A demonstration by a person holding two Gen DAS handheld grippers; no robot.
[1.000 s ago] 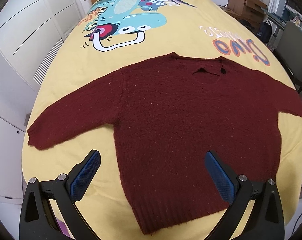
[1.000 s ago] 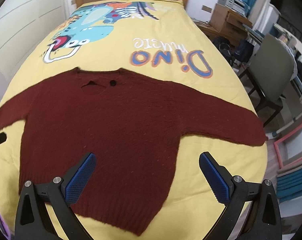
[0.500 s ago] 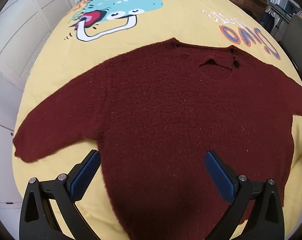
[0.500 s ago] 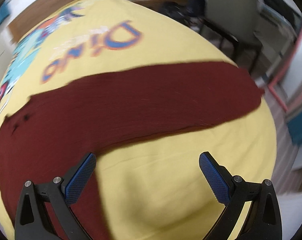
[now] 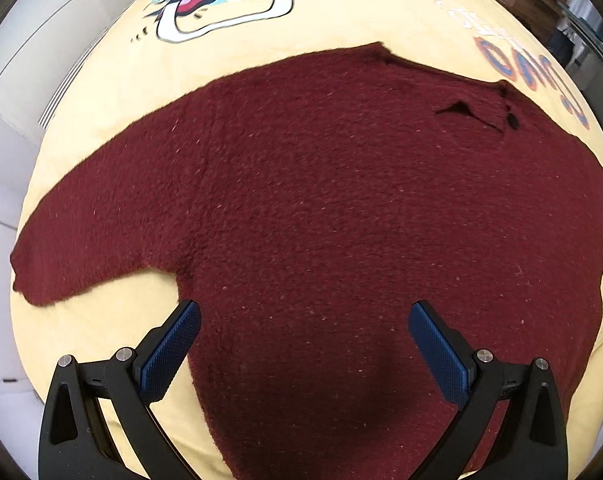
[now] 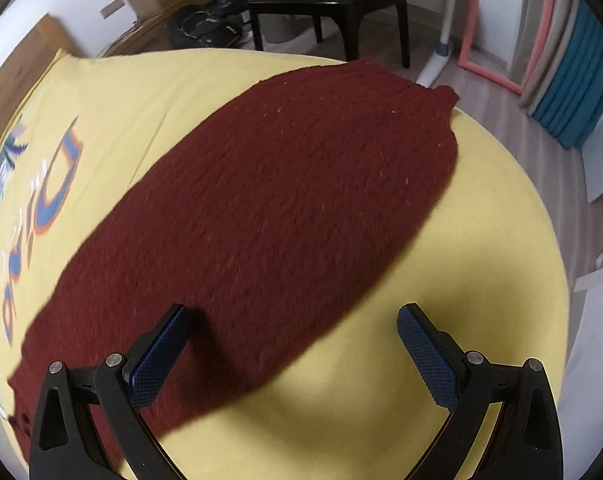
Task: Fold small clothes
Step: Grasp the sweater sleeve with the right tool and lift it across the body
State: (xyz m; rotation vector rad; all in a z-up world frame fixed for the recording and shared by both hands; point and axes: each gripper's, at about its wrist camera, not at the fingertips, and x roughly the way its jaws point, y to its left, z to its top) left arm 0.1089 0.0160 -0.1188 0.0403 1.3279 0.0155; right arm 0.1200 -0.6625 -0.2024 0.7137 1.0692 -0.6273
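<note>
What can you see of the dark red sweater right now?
The dark red fuzzy knit sweater lies flat and unfolded on the yellow dinosaur-print bedspread, both long sleeves spread outward. A small neckline slit carries one dark button. The open left claw and open right claw hover close above it, holding nothing.

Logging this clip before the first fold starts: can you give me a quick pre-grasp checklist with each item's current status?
1. Sweater spread flat on the yellow bedspread: ok.
2. Left gripper open, nothing held: ok.
3. Right gripper open, nothing held: ok.
4. Right sleeve lying flat and straight, cuff at the bed edge: ok.
5. Right gripper lined up over the sleeve's near edge: ok.
6. Fingers touching fabric yet: cannot tell.
</note>
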